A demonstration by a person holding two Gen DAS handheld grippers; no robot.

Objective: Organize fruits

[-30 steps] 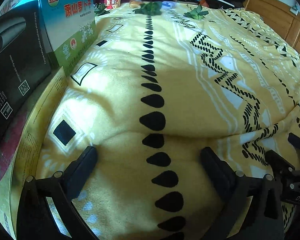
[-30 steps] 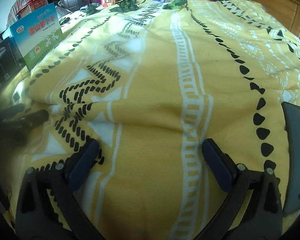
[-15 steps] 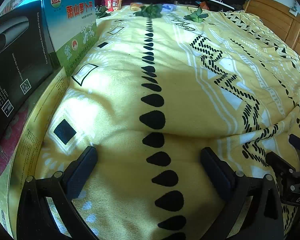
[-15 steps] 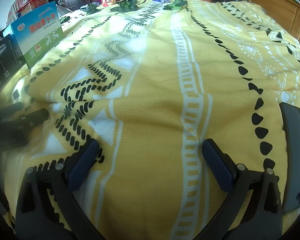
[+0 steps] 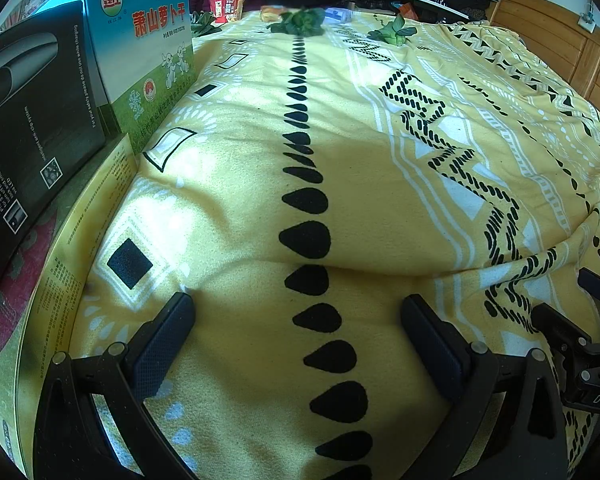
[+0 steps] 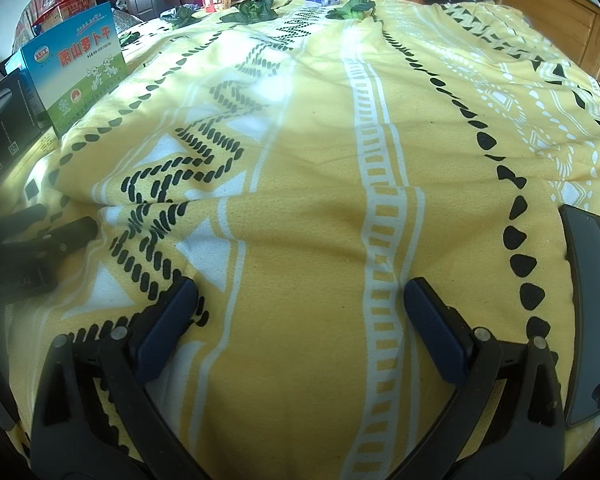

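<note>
Green leafy bunches (image 5: 301,23) (image 6: 255,9) lie at the bed's far end, well apart from both tools; no fruit can be made out, so organizing looks unstarted. Left hand-held gripper (image 5: 296,322) and right hand-held gripper (image 6: 300,308) rest spread wide on the blanket (image 5: 380,152), empty. Boxes (image 5: 140,48) stand left; a phone (image 6: 590,312) lies right.

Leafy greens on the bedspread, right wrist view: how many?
3, all at the far end: one left near the red cup, one in the middle, one right. More may be hidden.
</note>
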